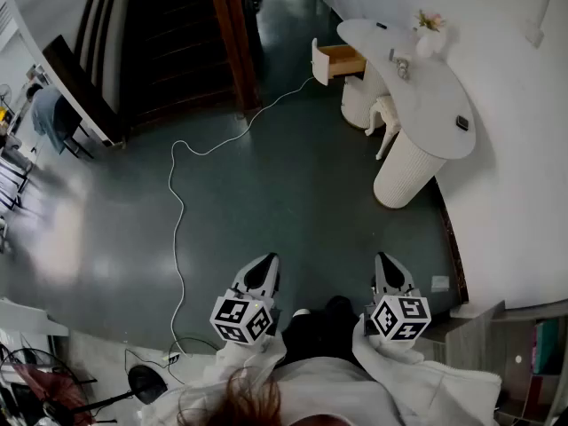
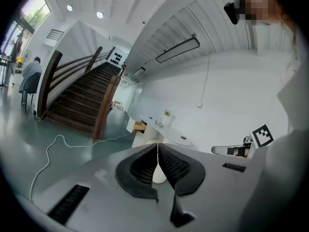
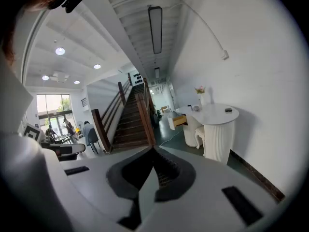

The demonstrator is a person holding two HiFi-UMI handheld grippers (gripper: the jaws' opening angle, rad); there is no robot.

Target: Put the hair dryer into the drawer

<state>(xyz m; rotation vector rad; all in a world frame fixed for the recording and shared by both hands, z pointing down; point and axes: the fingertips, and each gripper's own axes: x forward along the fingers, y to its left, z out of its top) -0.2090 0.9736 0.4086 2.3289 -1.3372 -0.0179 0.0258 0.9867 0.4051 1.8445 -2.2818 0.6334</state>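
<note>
The open drawer (image 1: 341,60) with its wooden inside juts from the left end of a white curved table (image 1: 439,105) at the far right of the room; it also shows small as the drawer (image 2: 140,126) and the drawer (image 3: 178,120). A small grey object (image 1: 401,67) lies on the tabletop, too small to tell what it is. Both grippers are held close to the person's body, far from the table. The left gripper (image 1: 264,269) is shut and empty, its jaws meeting at the left gripper tips (image 2: 158,147). The right gripper (image 1: 389,264) is likewise shut with nothing held, as at the right gripper tips (image 3: 153,150).
A vase of flowers (image 1: 429,30) and a small dark item (image 1: 462,122) sit on the table; a white stool (image 1: 385,118) stands under it. A white cable (image 1: 177,204) runs across the dark floor. A wooden staircase (image 1: 182,43) rises at the back; a seated person (image 1: 49,115) is at far left.
</note>
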